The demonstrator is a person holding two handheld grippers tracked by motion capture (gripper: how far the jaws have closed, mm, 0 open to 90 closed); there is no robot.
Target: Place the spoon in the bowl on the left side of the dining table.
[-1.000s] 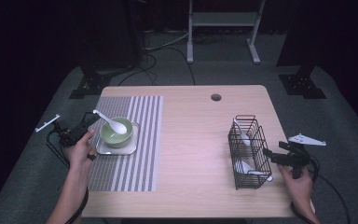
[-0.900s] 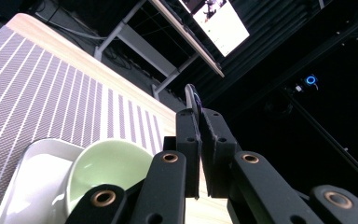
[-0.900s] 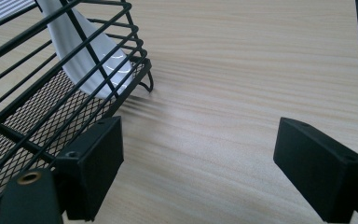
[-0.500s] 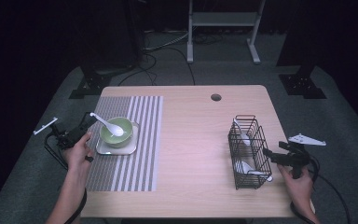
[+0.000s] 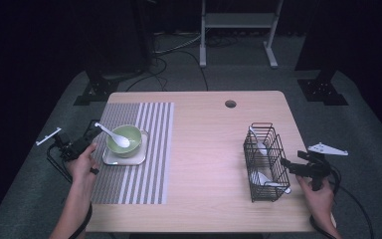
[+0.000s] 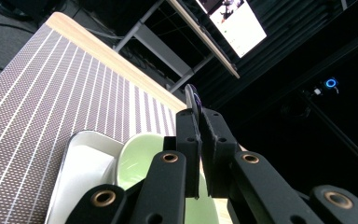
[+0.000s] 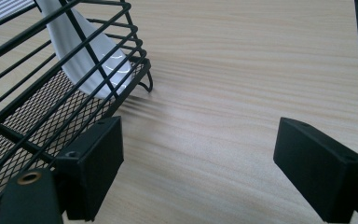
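I am clamping my left gripper [image 5: 90,140] on the handle of a white ceramic spoon [image 5: 115,137], its scoop resting inside the green bowl [image 5: 131,143] on a white tray [image 5: 110,158] atop the striped placemat [image 5: 139,179]. My right gripper [image 5: 289,166] is hanging wide apart, holding nothing, just beside the black wire basket [image 5: 267,164] with spoons in it.

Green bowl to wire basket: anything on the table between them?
Placemat stripes, then bare wood from green bowl to wire basket, in the high view.
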